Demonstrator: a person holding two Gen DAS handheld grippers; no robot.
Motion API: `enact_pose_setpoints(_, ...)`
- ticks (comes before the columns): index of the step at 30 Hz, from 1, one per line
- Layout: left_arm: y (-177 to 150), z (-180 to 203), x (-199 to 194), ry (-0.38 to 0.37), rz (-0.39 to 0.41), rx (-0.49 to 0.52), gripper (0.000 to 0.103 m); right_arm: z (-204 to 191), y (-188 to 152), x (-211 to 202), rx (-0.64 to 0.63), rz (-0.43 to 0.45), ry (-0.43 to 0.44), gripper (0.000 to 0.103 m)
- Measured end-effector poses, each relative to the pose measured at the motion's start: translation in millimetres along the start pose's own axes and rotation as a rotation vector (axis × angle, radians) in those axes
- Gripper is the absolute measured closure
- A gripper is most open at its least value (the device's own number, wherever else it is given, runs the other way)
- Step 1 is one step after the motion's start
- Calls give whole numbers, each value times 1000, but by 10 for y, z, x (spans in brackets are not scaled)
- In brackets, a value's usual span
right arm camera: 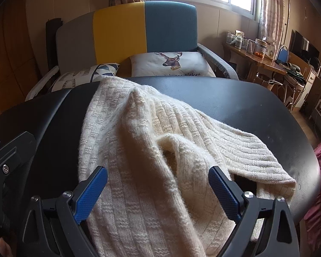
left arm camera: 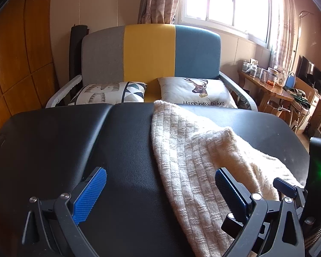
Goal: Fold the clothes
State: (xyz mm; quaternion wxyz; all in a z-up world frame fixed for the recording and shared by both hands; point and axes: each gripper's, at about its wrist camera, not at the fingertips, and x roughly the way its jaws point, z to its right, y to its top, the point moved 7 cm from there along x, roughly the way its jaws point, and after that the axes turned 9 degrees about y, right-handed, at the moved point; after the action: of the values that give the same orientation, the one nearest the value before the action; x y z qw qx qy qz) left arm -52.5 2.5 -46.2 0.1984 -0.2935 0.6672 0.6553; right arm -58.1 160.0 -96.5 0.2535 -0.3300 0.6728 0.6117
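Note:
A cream knitted sweater (left arm camera: 192, 156) lies spread lengthwise on the black padded table (left arm camera: 75, 141), with a sleeve folded over its body. My left gripper (left arm camera: 160, 190) is open at the near edge, its right finger over the sweater's left side and its left finger over bare table. My right gripper (right arm camera: 158, 190) is open and straddles the sweater (right arm camera: 143, 150) near its near end. A sleeve or hem part (right arm camera: 256, 160) lies out to the right. The right gripper's fingers (left arm camera: 284, 186) also show at the right of the left wrist view.
A grey, yellow and blue sofa (left arm camera: 149, 51) with two cushions (left arm camera: 194, 92) stands behind the table. A wooden side table (left arm camera: 265, 85) with jars is at the right. Pink fabric (right arm camera: 318, 192) lies at the right edge.

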Motion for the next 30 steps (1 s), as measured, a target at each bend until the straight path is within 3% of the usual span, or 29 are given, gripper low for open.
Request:
enact_pose_setpoints(3,-81,67,-4,0,-4,3,0,-32,26,-34,2,-3,3,6)
enact_pose_setpoints(5,-204,89,37,-81,-41,-18,0,-47,-39,-30,13,-2,43,6)
enact_pose_setpoints(6,-258,114,78,-134,-82,-20,0,-49,-74,-34,49,2,122,8)
enact_pose_setpoints(10,-488,0,227,-482,-238,-218,0,-2,-206,-6,221,-59,463,11)
enact_pose_setpoints(13,-689,-173,347,-427,-272,-208,0,191,-354,-61,343,-92,599,11)
enact_pose_setpoints(17,-1073,-503,383,-477,-335,-242,0,489,-534,-244,442,-75,701,11)
enact_pose_setpoints(19,-1237,-663,430,-463,-362,-251,0,696,-575,-290,582,-62,787,11)
enact_pose_setpoints(23,-1489,-966,550,-382,-399,-271,0,1258,-493,-295,775,30,765,11)
enact_pose_setpoints(25,-1550,-1087,586,-379,-413,-307,0,1387,-450,-328,721,56,681,14)
enact_pose_setpoints(27,-1589,-1170,583,-392,-415,-340,0,1445,-438,-281,743,33,716,40)
enact_pose_setpoints(30,-1570,-1086,609,-398,-420,-357,0,1598,-545,-118,807,-37,772,41)
